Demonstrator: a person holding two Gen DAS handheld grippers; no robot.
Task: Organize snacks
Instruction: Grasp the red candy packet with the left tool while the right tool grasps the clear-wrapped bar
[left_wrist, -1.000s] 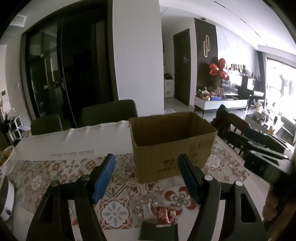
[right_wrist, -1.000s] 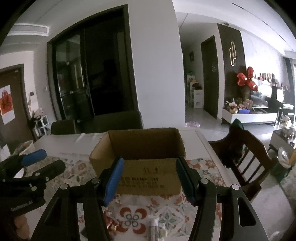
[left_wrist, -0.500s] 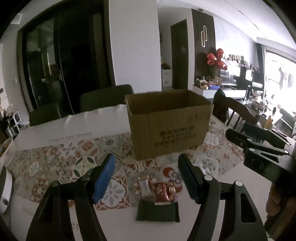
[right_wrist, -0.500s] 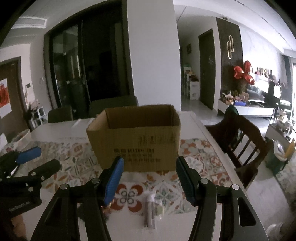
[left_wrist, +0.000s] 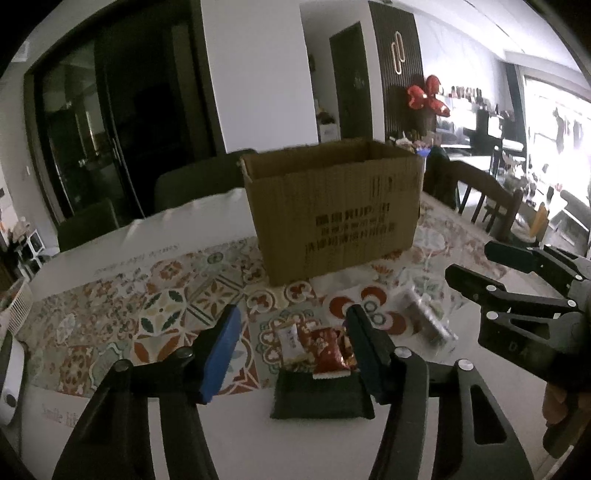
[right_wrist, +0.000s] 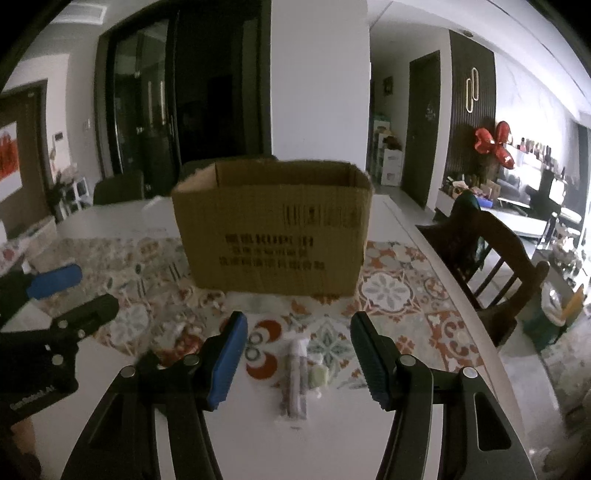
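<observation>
Red snack packet (left_wrist: 328, 349) atop dark packet (left_wrist: 320, 397) on desk (left_wrist: 229, 435), between closing jaws of left hand-held gripper (left_wrist: 291, 343), untouched. Clear-wrapped snack (right_wrist: 295, 380) lies under released right hand-held gripper (right_wrist: 297, 349). Cardboard box (right_wrist: 273, 236) stands behind, open-topped.

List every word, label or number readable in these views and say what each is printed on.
"Smile lik…", cut off by a gripper arm: white border of the tablecloth.
"D A": body of the right gripper, partly legible.
Brand lettering on the left gripper body: too blurred to read.
Three lines of dark characters and marks above them on the cardboard box: too blurred to read.
Script line on the tablecloth's far border: unreadable.
Snack packets: print too small.
</observation>
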